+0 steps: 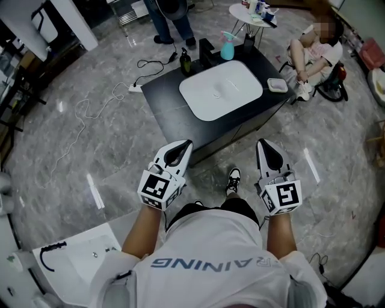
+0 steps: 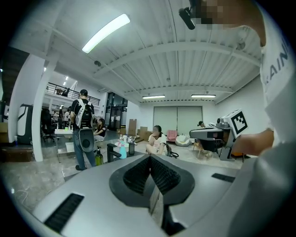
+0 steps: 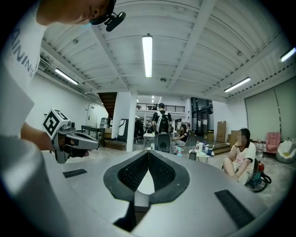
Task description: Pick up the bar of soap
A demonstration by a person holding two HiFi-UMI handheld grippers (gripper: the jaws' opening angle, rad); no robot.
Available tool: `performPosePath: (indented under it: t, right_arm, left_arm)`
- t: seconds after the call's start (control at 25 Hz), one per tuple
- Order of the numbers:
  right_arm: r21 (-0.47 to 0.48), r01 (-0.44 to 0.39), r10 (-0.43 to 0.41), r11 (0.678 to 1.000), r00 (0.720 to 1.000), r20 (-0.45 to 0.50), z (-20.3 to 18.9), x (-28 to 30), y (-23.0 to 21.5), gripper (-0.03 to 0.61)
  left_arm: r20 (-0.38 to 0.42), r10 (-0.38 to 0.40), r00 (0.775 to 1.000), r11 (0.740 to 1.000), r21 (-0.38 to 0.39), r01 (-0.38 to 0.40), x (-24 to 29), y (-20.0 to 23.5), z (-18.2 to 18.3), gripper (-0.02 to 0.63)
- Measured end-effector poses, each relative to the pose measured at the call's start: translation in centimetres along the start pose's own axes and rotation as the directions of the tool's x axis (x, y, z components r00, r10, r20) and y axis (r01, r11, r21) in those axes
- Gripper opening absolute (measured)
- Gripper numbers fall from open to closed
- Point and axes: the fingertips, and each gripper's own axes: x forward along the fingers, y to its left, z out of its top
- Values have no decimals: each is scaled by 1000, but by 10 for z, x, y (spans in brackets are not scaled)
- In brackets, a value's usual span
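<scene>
Head view: person stands on the marble floor point(image 1: 72, 144), short of a dark desk point(image 1: 165, 96), with one gripper in each hand held out at waist level. Left gripper point(image 1: 189, 143): jaws closed tip to tip, nothing between them, as the left gripper view confirms. Right gripper point(image 1: 260, 142): jaws likewise pressed together and empty, with only a pale gap behind the meeting tips in the right gripper view. Both grippers point toward the desk and are well apart from it, touching nothing. On the desk there is a white basin point(image 1: 221, 90) in the middle, with a black faucet point(image 1: 206, 53) at its far edge. A green bottle point(image 1: 185, 62) stands left of the faucet and a teal spray bottle point(image 1: 227, 47) right of it. Soap point(image 1: 277, 84): read as the pale block in a small white dish point(image 1: 285, 89) at the desk's right corner, beside the basin; it is too small to make out further. The dish is far from both grippers, nearer the right one's side. Beyond the desk a person sits on the floor point(image 1: 313, 54), another stands at the far edge point(image 1: 171, 24), and there is a small round table point(image 1: 240, 13). A cable point(image 1: 84, 114) trails over the floor left of the desk.
</scene>
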Motion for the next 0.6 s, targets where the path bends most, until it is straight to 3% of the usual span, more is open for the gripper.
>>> performPosePath:
  t: [0.6]
  right_arm:
    - [49,-14,13,999,1000,23,2,58,-159,15]
  left_arm:
    - [-29,91,995,996,5,-91,129,9,36,2]
